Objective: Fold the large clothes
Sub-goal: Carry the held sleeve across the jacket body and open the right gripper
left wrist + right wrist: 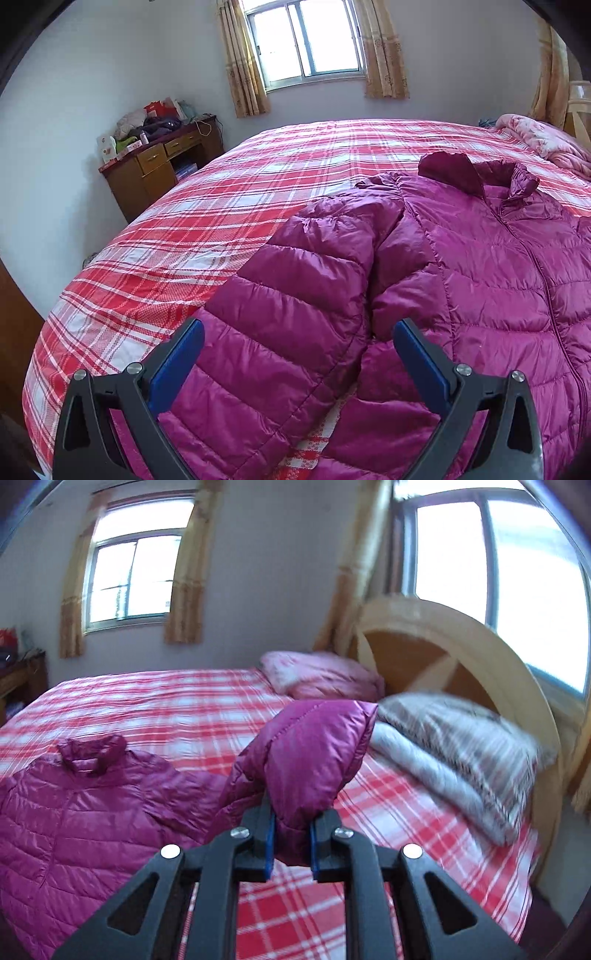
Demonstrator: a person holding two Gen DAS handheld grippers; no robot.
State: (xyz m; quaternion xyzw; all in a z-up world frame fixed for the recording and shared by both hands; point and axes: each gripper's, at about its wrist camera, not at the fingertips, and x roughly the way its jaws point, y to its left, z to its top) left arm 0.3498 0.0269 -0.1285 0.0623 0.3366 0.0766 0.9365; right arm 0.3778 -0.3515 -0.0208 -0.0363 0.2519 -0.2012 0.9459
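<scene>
A magenta quilted puffer jacket (480, 266) lies zipped and face up on a bed with a red and white plaid cover (221, 192). Its one sleeve (295, 295) lies along the body's left side. My left gripper (297, 339) is open, its blue-padded fingers (417, 354) straddling that sleeve just above it. In the right wrist view the jacket (74, 812) lies at the left. My right gripper (291, 834) is shut on the end of the other sleeve (310, 753) and holds it lifted above the bed.
A wooden desk (162, 166) with piled things stands by the far wall under a curtained window (306, 40). A pink quilt (325, 675) and a grey folded blanket (450, 753) lie by the wooden headboard (480, 657).
</scene>
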